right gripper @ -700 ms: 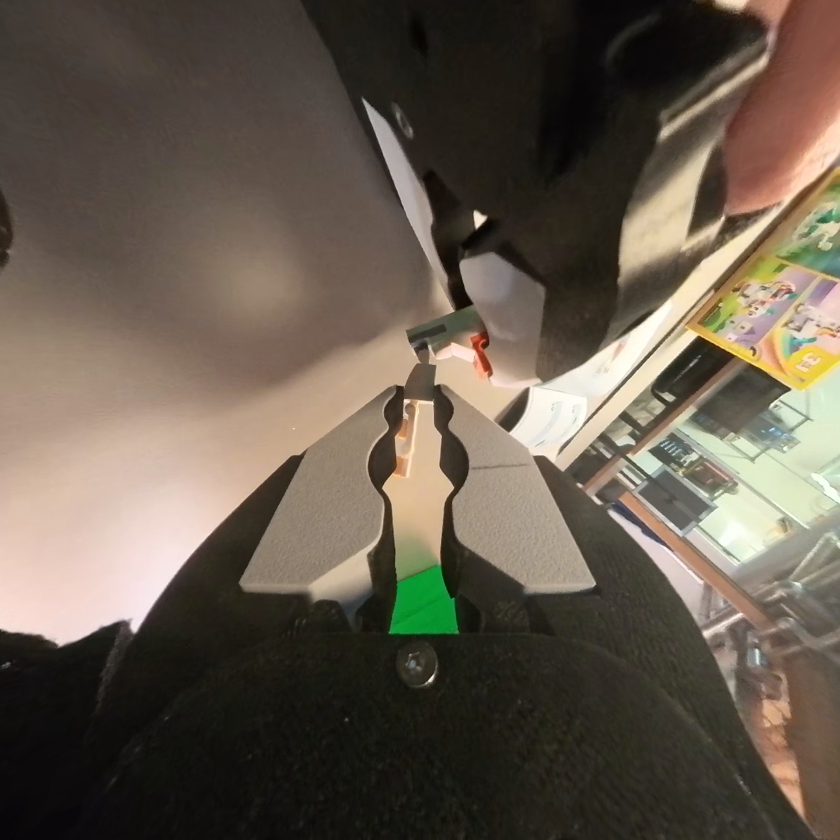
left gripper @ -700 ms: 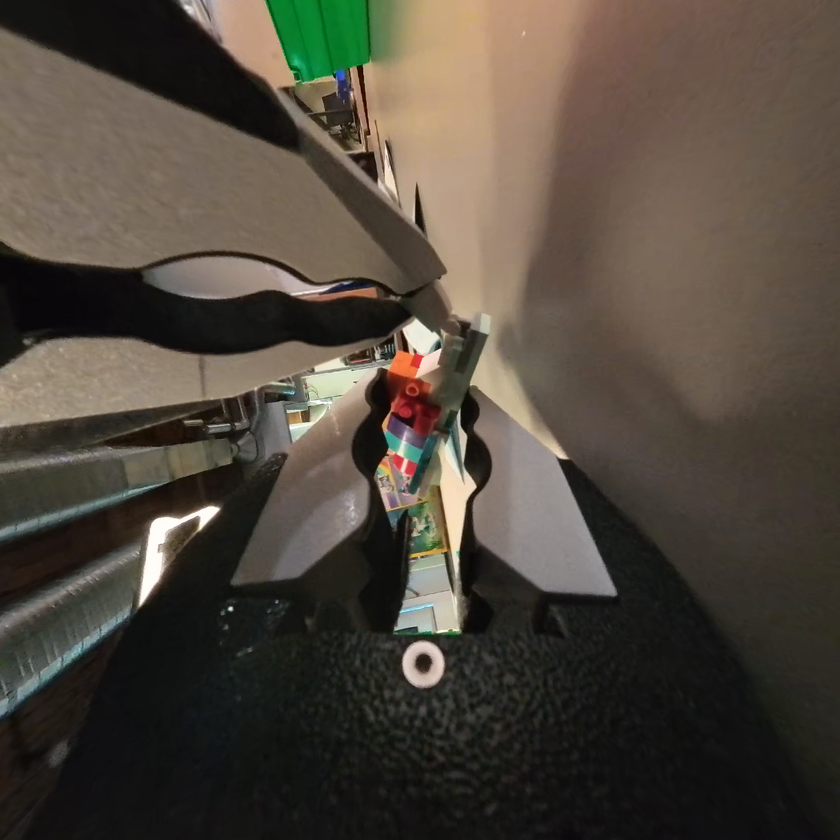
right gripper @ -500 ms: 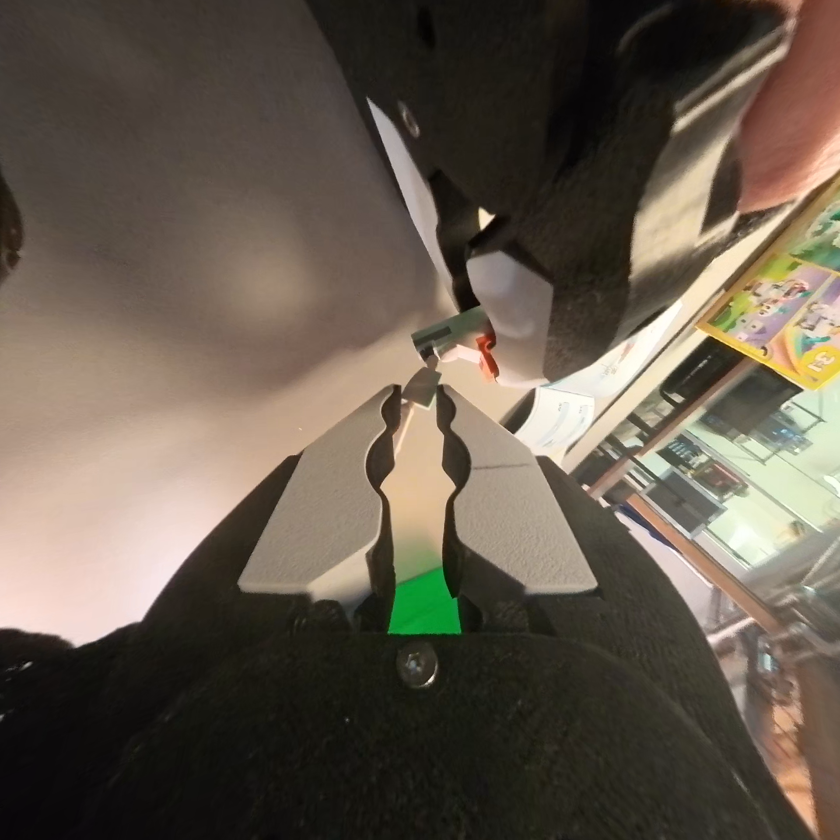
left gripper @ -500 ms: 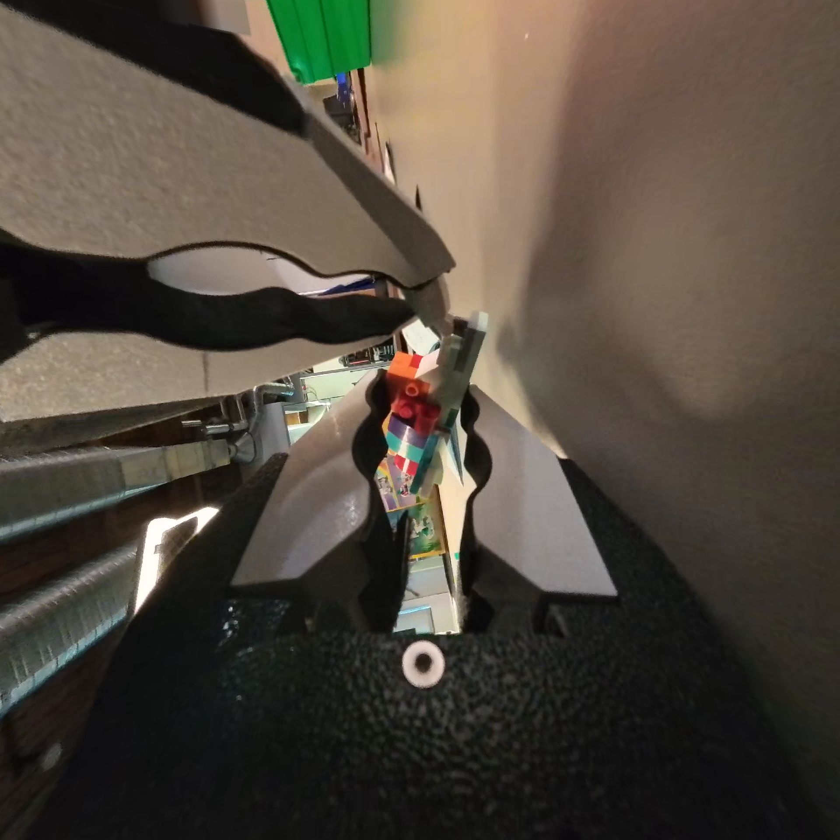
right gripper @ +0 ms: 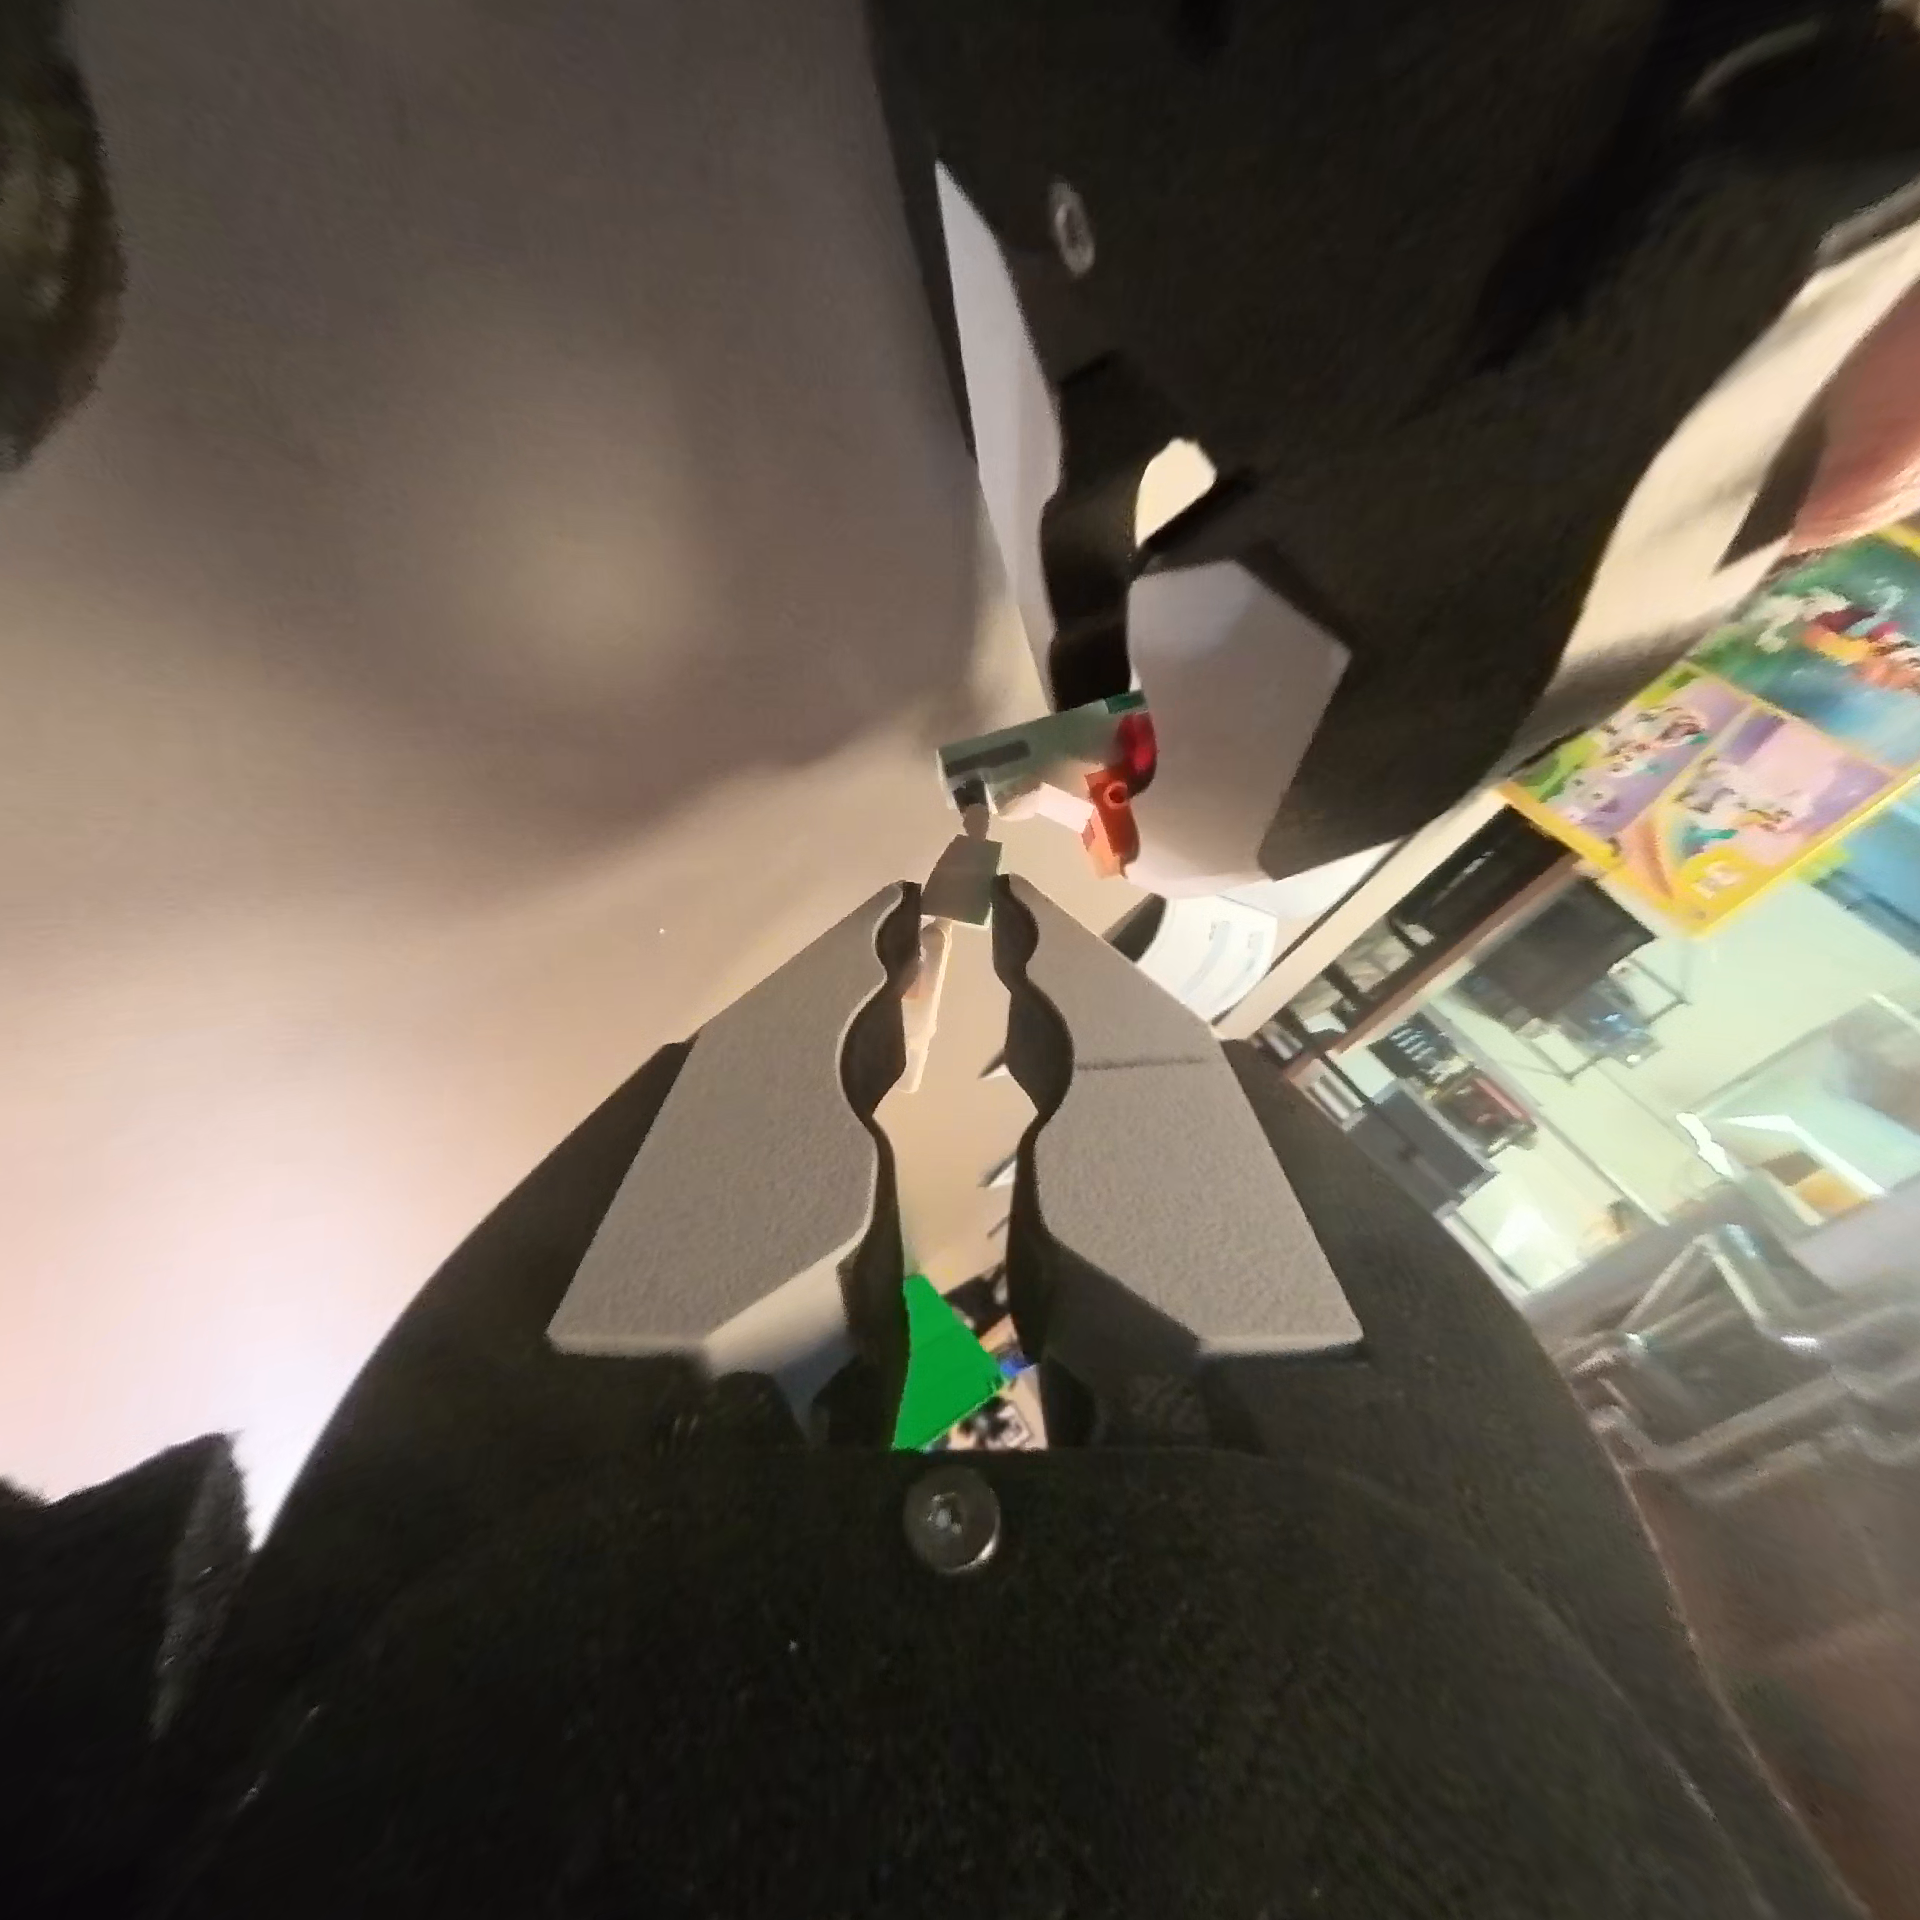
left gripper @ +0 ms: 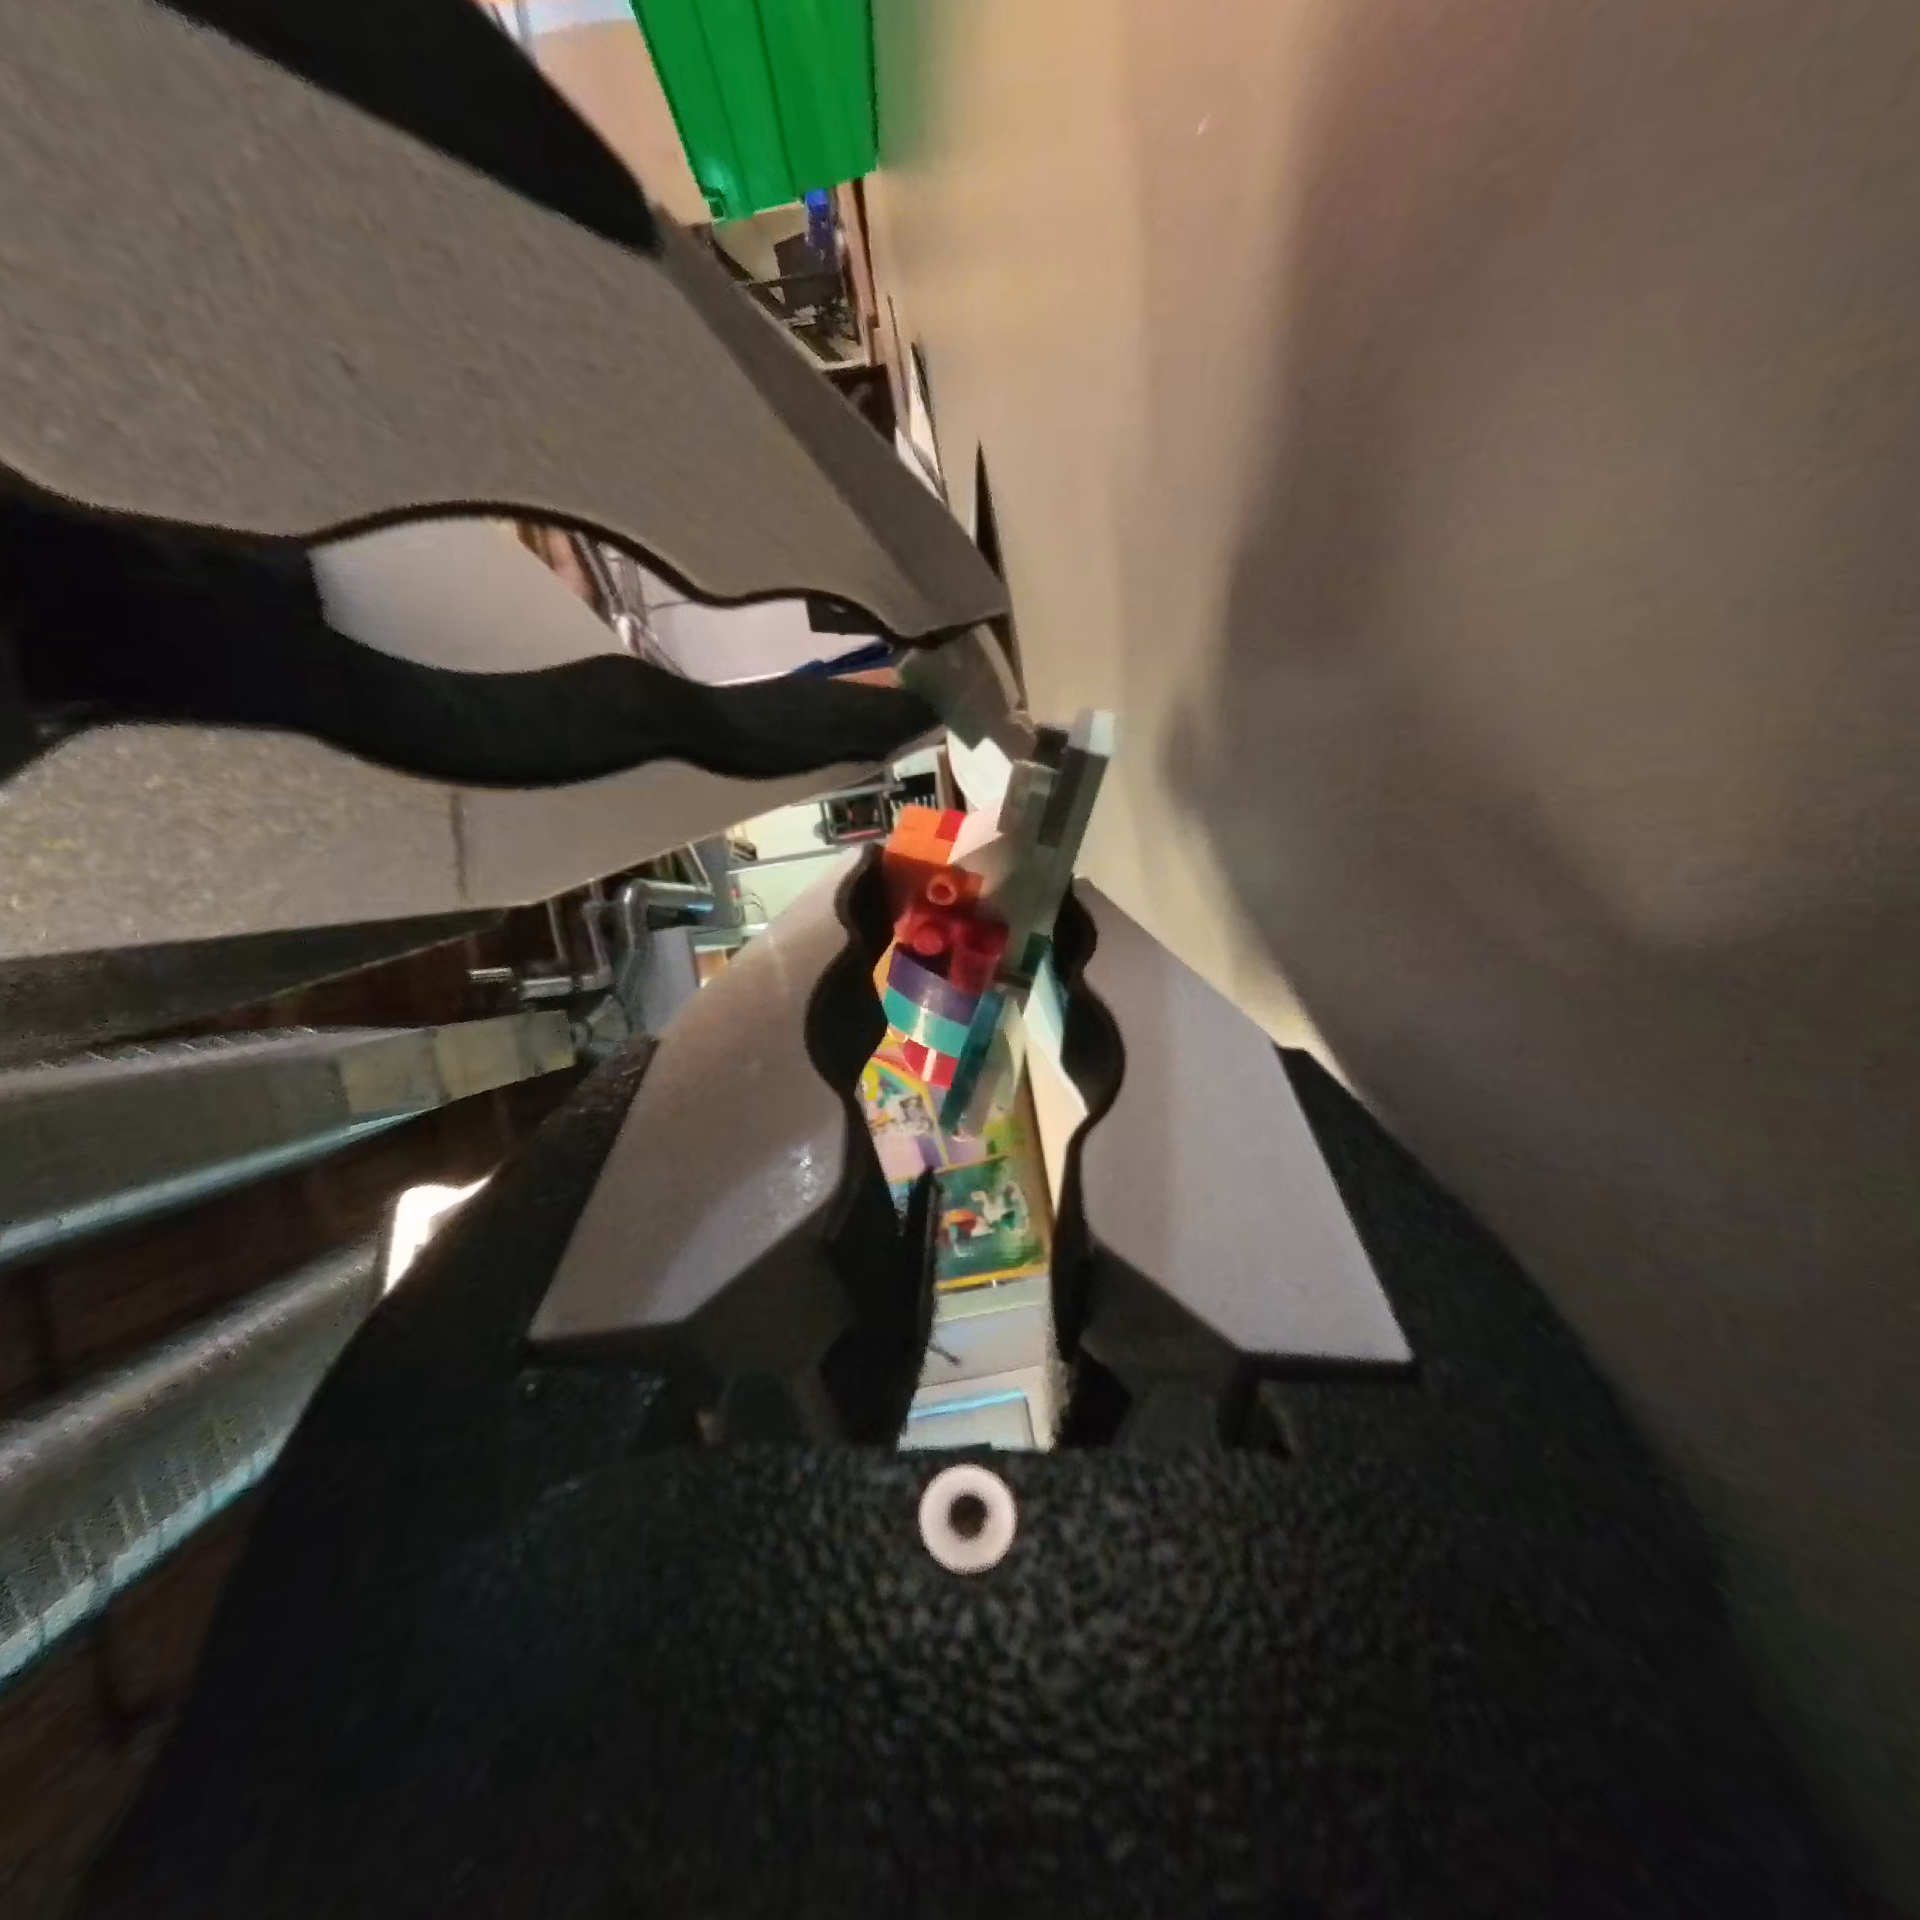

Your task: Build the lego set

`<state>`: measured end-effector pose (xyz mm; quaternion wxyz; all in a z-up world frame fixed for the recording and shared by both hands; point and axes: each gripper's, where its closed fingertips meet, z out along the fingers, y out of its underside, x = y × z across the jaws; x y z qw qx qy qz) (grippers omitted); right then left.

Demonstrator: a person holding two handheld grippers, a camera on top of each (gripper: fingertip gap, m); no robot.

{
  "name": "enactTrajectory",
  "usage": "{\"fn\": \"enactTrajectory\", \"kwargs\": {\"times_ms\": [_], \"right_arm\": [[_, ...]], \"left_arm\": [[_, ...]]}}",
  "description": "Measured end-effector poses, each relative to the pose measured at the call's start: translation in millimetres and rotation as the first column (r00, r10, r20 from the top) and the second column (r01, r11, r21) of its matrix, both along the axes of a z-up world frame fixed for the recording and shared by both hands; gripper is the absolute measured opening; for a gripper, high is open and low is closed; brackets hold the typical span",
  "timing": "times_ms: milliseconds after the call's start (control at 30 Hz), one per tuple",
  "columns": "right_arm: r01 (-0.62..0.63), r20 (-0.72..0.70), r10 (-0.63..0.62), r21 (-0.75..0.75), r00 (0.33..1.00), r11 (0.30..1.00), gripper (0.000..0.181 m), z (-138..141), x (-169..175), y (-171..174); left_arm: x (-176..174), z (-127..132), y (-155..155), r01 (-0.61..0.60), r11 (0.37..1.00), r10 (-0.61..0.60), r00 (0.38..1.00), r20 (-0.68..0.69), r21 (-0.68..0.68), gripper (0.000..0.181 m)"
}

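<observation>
The left gripper (left gripper: pixel 961 914) has matt grey fingers (left gripper: pixel 727 1122) with a fine grainy surface, on a black body of rough, pebbled plastic. Between them the lego build (left gripper: pixel 971 925) is smooth glossy plastic. The right gripper (right gripper: pixel 951 904) has the same matt grey fingers (right gripper: pixel 1122 1143). The small grey piece (right gripper: pixel 961 878) at its tips looks smooth plastic. The table top (left gripper: pixel 1455 520) at the right of the frame is smooth and matt. The printed box (right gripper: pixel 1704 769) at the right edge looks like glossy cardboard.

The lego assembly's (left gripper: pixel 961 961) lower bricks were hidden between the left gripper's (left gripper: pixel 966 904) fingers. The right gripper (left gripper: pixel 935 686) was cut off at the frame's left edge. The small piece's (right gripper: pixel 964 883) shape was indistinct.
</observation>
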<state>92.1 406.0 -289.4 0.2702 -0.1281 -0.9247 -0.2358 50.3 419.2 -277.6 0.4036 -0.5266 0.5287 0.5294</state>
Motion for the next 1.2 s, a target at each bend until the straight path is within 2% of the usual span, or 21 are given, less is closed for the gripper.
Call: {"fn": "enactTrajectory", "kwargs": {"times_ms": [200, 367, 433, 533, 667, 800, 967, 1067, 1133, 1200], "right_arm": [[-0.102, -0.095, 0.106, 0.043, 0.99, 0.994, 0.012, 8.7, 3.0, 0.4], [-0.187, -0.287, 0.206, 0.093, 0.935, 0.978, 0.012, 41.3, 1.6, 0.6], [-0.241, -0.392, 0.286, 0.161, 0.874, 0.957, 0.012, 64.5, -4.6, -4.1], [-0.314, -0.521, 0.43, 0.299, 0.737, 0.901, 0.013, 101.7, -14.0, -14.3], [-0.345, -0.631, 0.512, 0.378, 0.583, 0.859, 0.013, 133.9, -19.2, -19.7], [-0.359, -0.682, 0.578, 0.455, 0.447, 0.815, 0.013, 154.1, -19.1, -20.9], [-0.371, -0.729, 0.586, 0.465, 0.354, 0.804, 0.013, 160.1, -17.5, -13.4], [-0.381, -0.736, 0.556, 0.422, 0.385, 0.822, 0.013, 145.7, -20.4, 1.0], [-0.408, -0.711, 0.496, 0.312, 0.499, 0.858, 0.013, 114.7, -26.3, 18.5], [-0.427, -0.665, 0.365, 0.076, 0.652, 0.901, 0.013, 70.4, -29.6, 35.5]], "left_arm": [[8.7, 7.5, -4.6, 0.056, 0.997, -0.055, 0.998, -0.026, 0.045, 0.028], [-0.5, 47.1, -13.5, 0.043, 0.979, -0.057, 0.996, 0.067, 0.197, 0.028], [-7.8, 71.4, -19.8, 0.032, 0.957, -0.057, 0.995, 0.079, 0.289, 0.029], [-20.1, 113.4, -31.8, 0.018, 0.906, -0.067, 0.993, 0.101, 0.422, 0.029], [-33.4, 156.5, -46.9, 0.009, 0.84, -0.06, 0.995, 0.077, 0.543, 0.029], [-31.9, 175.0, -51.7, 0.028, 0.804, -0.052, 0.998, 0.023, 0.594, 0.029], [-30.0, 173.6, -42.8, 0.016, 0.808, -0.041, 0.999, 0.03, 0.588, 0.029], [-37.3, 159.5, -29.9, -0.017, 0.842, -0.014, 0.999, 0.053, 0.539, 0.029], [-46.9, 142.8, -18.1, -0.058, 0.878, 0.019, 0.996, 0.087, 0.475, 0.029], [-55.9, 122.0, -6.9, -0.096, 0.912, 0.051, 0.991, 0.121, 0.399, 0.029]]}}
